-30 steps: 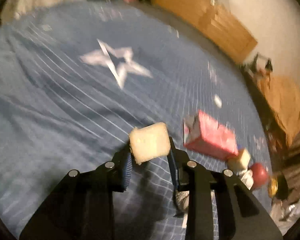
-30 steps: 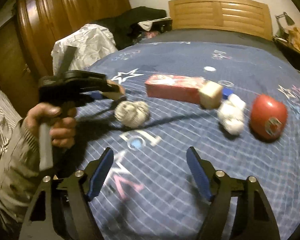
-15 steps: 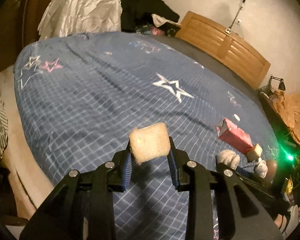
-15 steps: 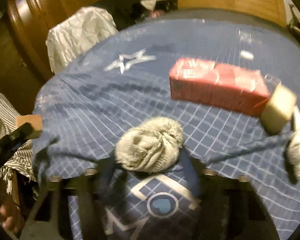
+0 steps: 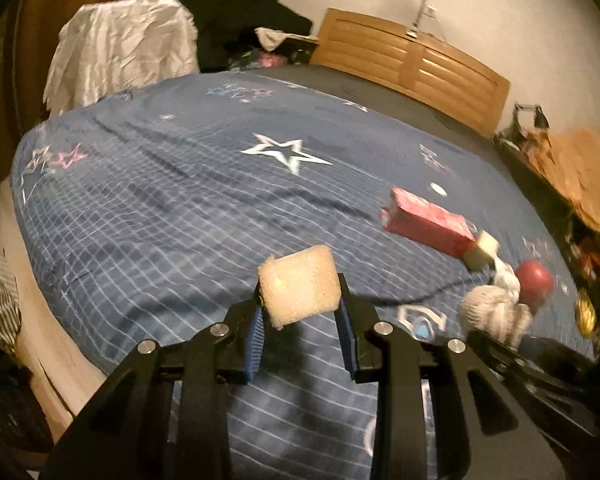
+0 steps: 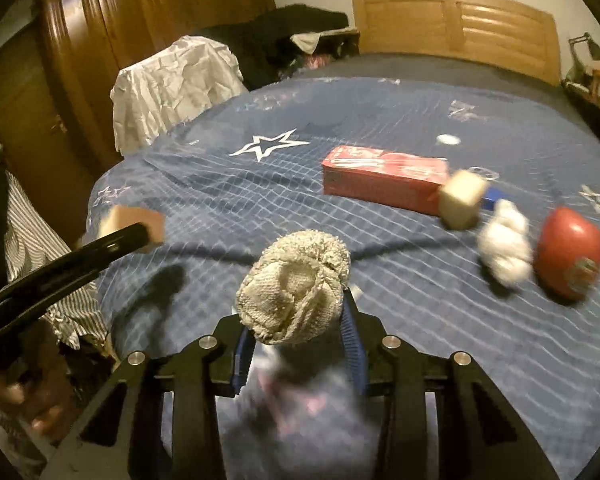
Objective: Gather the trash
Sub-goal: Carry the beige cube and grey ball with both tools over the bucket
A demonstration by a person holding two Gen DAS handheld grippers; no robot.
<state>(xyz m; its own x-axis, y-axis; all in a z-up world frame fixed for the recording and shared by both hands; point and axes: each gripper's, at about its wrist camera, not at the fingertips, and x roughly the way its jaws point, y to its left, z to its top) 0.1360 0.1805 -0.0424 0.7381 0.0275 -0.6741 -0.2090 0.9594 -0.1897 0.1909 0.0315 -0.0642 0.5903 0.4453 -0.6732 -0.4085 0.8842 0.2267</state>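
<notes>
A bedroom in a home is shown. A bed [image 6: 380, 128] spread with a blue checked cover printed with stars is backed by a slatted light wooden headboard [image 6: 456, 28]. A tall dark wooden wardrobe [image 6: 148, 32] is seen beside it, and dark clothes [image 6: 292, 36] are heaped near a crumpled white sheet [image 6: 172, 88].
</notes>
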